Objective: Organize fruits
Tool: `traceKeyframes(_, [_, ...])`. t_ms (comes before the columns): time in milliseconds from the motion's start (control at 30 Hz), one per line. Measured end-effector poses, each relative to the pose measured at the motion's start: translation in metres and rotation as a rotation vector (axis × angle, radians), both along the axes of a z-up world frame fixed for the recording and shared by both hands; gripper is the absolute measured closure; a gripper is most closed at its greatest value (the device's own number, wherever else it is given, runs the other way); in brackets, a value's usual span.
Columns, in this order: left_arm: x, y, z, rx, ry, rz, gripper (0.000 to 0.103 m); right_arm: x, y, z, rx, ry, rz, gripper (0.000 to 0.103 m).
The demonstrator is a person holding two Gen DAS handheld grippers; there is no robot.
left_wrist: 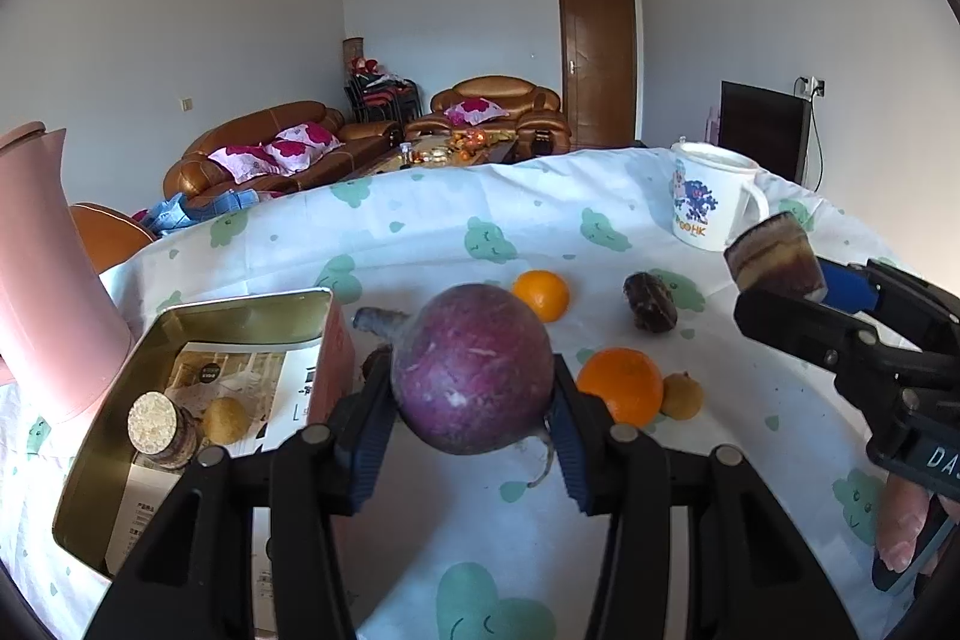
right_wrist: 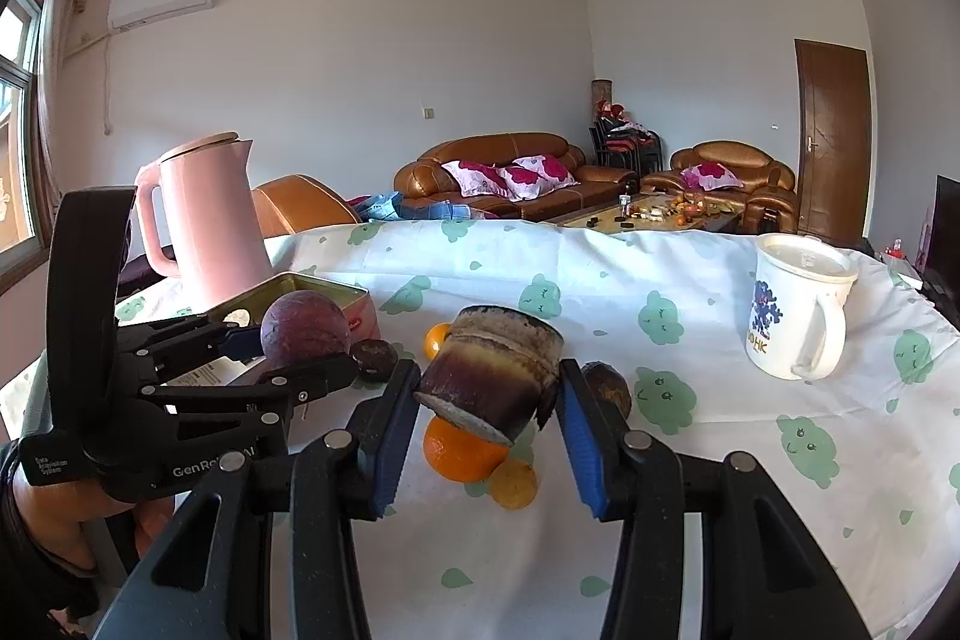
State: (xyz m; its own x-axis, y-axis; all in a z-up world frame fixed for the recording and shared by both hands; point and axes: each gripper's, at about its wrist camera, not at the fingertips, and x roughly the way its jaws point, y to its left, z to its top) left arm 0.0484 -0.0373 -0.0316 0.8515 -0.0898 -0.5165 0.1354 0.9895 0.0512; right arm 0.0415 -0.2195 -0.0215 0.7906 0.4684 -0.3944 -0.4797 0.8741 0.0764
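While both tools are carrying loads above the table (left_wrist: 420,220), neither item is down yet. Left tool (left_wrist: 474,400) is clamping the purple root (left_wrist: 474,367) across its widest part, pads on both flanks, tail hanging at 6 o'clock — gripping at the girth likely stops the round body from rolling out. It is hovering just beside the tin (left_wrist: 198,334), which is sitting at 9 o'clock of the root, open side up, so the drop looks short. The tin is already holding a cane piece (left_wrist: 159,427) and a small yellow fruit (left_wrist: 225,418), so that is probably the collecting spot.

Right tool (right_wrist: 489,388) is pinching a cane chunk (right_wrist: 495,370) across its sides, cut end tilting toward the camera; the grip looks a bit off-centre, so it could twist. It is hanging over the big orange (right_wrist: 462,451) and a small yellow fruit (right_wrist: 513,484), which are touching each other.

On the cloth, waiting: a small orange (left_wrist: 540,293) at 12 o'clock of the root, a dark fruit (left_wrist: 651,301) at 1 o'clock. Mug (left_wrist: 708,196) and kettle (right_wrist: 210,214) are standing apart at the far corners, not in the way.

Judging: mid-task, several pieces left.
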Motion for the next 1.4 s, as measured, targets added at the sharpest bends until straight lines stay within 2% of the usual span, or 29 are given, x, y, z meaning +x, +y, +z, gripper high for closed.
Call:
traceKeyframes(467, [-0.01, -0.005, 0.004, 0.036, -0.046, 0.013, 0.053, -0.009, 0.003, 0.003, -0.005, -0.042, 0.002, 0.055])
traceKeyframes(1400, [-0.03, 0.002, 0.009, 0.011, -0.131, 0.046, 0.053, -0.022, 0.003, 0.006, -0.016, -0.105, 0.008, 0.055])
